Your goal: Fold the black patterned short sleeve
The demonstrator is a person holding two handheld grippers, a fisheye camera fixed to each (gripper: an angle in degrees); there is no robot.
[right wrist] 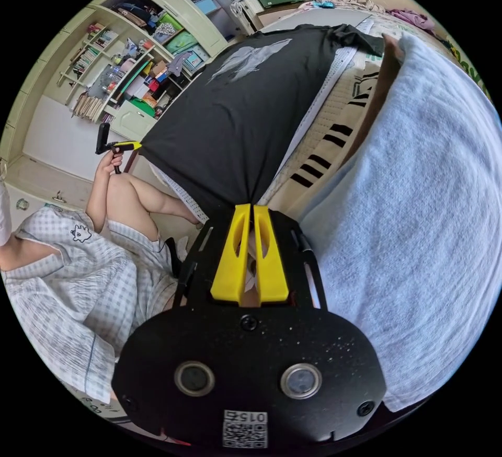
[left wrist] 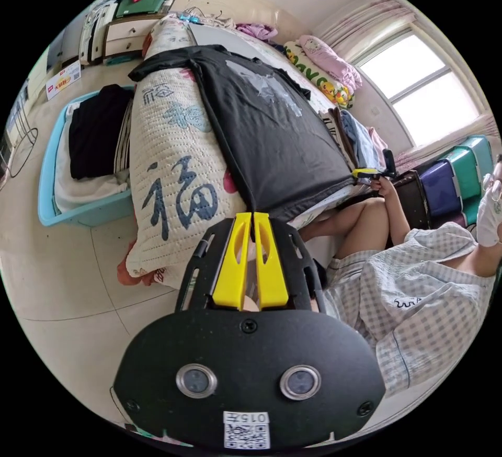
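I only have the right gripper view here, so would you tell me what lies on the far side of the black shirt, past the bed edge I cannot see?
Observer: In the left gripper view a blue laundry basket stands on the floor beside the bed, with dark clothing in it.
Operator: Thank you. Is the left gripper gripping the shirt too?
Observer: Yes, the left gripper has both jaws closed on a hem corner of the black shirt.
Operator: And what is under the shirt on that side?
Observer: A cream quilted cover with blue characters, draped over the bed edge.
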